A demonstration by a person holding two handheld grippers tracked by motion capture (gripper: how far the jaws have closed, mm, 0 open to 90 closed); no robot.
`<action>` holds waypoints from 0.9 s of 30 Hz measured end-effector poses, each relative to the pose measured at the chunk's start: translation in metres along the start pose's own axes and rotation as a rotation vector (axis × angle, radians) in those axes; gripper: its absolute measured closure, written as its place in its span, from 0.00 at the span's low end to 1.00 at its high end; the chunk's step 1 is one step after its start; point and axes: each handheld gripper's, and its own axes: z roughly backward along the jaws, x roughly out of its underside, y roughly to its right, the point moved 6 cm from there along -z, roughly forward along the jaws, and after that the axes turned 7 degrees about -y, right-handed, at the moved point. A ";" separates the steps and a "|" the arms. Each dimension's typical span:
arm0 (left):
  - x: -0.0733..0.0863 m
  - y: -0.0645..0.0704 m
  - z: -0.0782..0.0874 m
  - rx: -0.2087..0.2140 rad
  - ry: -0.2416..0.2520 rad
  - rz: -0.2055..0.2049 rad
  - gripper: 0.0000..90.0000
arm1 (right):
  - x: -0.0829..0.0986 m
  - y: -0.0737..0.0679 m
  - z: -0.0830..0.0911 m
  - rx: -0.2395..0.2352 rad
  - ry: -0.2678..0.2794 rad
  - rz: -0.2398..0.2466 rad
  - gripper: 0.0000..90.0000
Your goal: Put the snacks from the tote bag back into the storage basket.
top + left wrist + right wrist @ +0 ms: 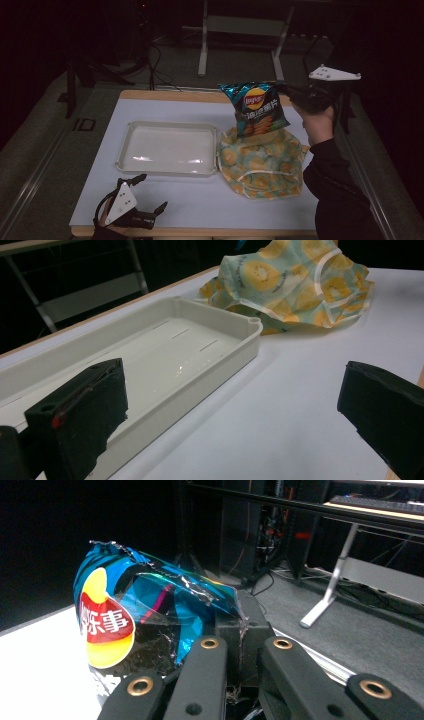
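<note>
A blue bag of crisps (258,107) hangs in the air above the yellow-and-teal patterned cloth bag (262,162), held by its top right corner. My right gripper (289,91) is shut on that corner; in the right gripper view the crinkled foil of the crisp bag (150,615) is pinched between the jaws of the right gripper (239,630). My left gripper (142,192) rests at the table's near left edge, open, with nothing between its jaws. In the left gripper view, the left gripper (232,410) faces the white tray (235,347) and the cloth bag (295,282).
An empty white tray (125,145) lies on the white tabletop (210,200), left of the cloth bag. Beyond the table's far edge stand a metal frame (240,30) and cables on the floor. A person's dark sleeve (335,185) comes in at the right.
</note>
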 end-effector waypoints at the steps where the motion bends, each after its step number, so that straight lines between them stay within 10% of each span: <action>1: 0.000 0.000 0.000 0.000 0.001 -0.001 0.00 | 0.000 -0.003 -0.002 0.002 0.001 0.000 1.00; 27: -0.003 -0.001 -0.001 -0.001 0.012 -0.005 0.00 | -0.013 -0.078 -0.056 -0.027 0.066 -0.011 1.00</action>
